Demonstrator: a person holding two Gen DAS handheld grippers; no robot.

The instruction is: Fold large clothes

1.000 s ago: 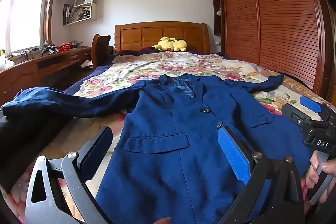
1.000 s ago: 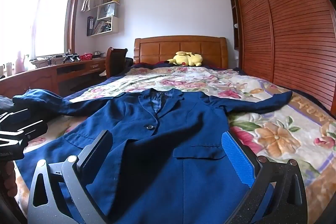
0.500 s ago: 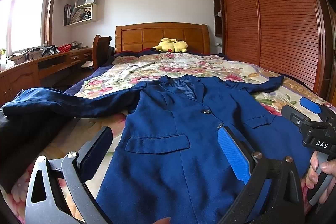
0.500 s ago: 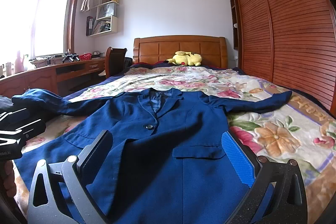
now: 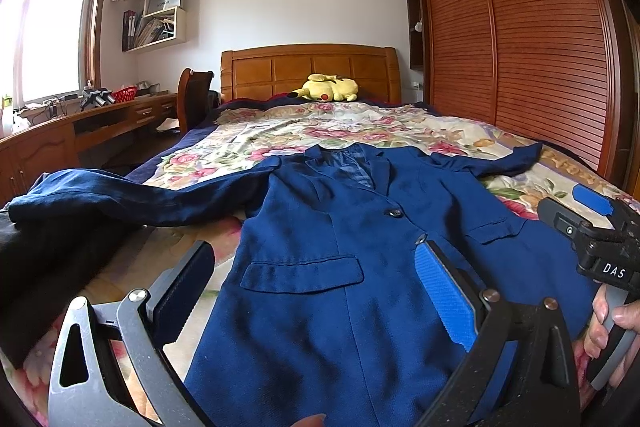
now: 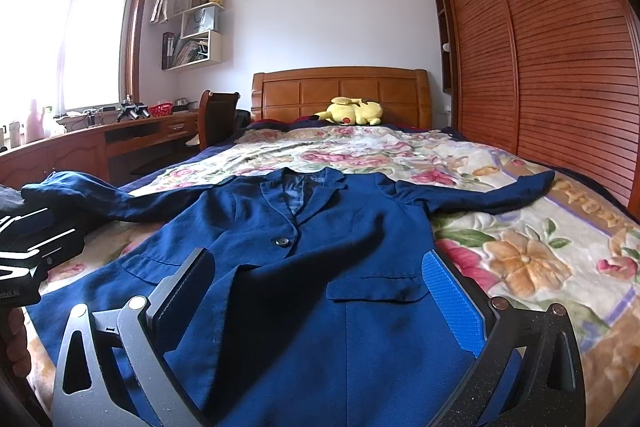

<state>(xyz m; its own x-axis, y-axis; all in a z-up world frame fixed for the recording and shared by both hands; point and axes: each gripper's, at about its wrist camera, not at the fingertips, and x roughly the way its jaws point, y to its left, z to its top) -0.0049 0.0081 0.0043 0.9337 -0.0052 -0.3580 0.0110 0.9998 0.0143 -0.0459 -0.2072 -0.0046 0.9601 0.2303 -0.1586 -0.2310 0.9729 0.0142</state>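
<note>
Nothing has shifted: blue jacket (image 5: 340, 267) lies flat beneath both spread, empty grippers, left gripper (image 5: 316, 291) and right gripper (image 6: 320, 299).

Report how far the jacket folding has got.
Done: the blue jacket lies face up, spread flat on the floral bedspread, front buttoned, both sleeves stretched out sideways. In hand: nothing; the left gripper and right gripper hover open over its lower half. Left: every fold, since no sleeve or hem is turned in yet.
</note>
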